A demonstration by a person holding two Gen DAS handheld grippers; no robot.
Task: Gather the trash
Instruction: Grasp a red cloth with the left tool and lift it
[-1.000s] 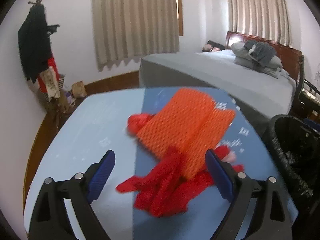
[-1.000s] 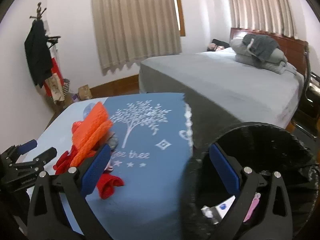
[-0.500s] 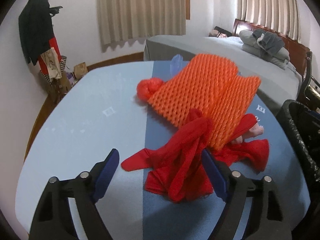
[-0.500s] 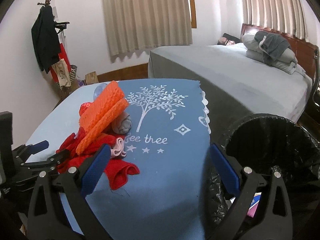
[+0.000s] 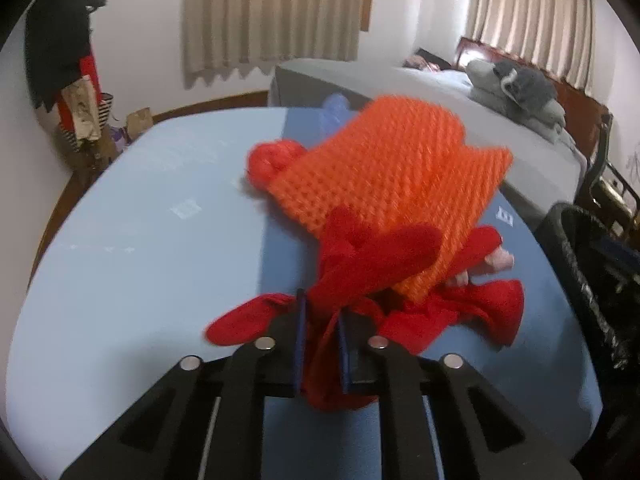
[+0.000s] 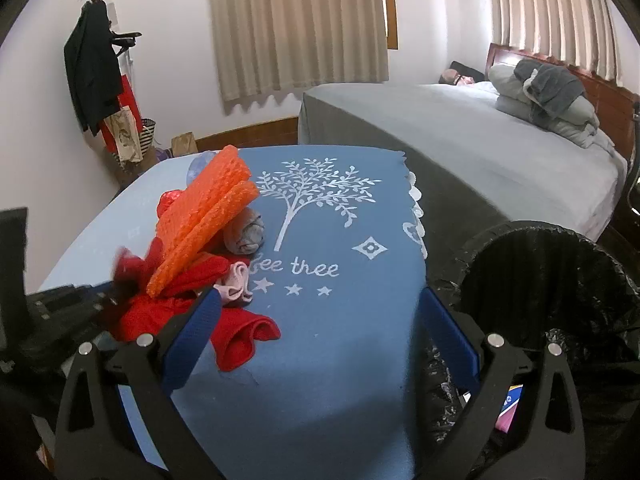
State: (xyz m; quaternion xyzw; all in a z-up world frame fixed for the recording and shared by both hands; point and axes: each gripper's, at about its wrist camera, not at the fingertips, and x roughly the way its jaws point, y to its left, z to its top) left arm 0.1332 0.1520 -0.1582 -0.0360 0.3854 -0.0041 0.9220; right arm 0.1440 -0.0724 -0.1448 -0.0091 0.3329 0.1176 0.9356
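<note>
My left gripper [image 5: 322,344] has its fingers pressed together on a fold of the red cloth [image 5: 360,276], which bunches up between the blue pads. The cloth is crumpled and sprawls over the near part of the table [image 5: 132,248], on the darker blue tablecloth [image 6: 332,320] printed with a white tree. An orange foam net [image 5: 392,172] lies on top of the cloth, its far end tilted up, with a red knotted lump [image 5: 270,162] at its left edge. Just beside the pile I see a small pink scrap [image 6: 236,284] and a grey wad [image 6: 246,232]. My right gripper [image 6: 316,336] hangs with fingers spread wide and nothing between them. The black-lined bin [image 6: 560,280] stands at the table's right edge; the bed [image 6: 480,140] is beyond.
</note>
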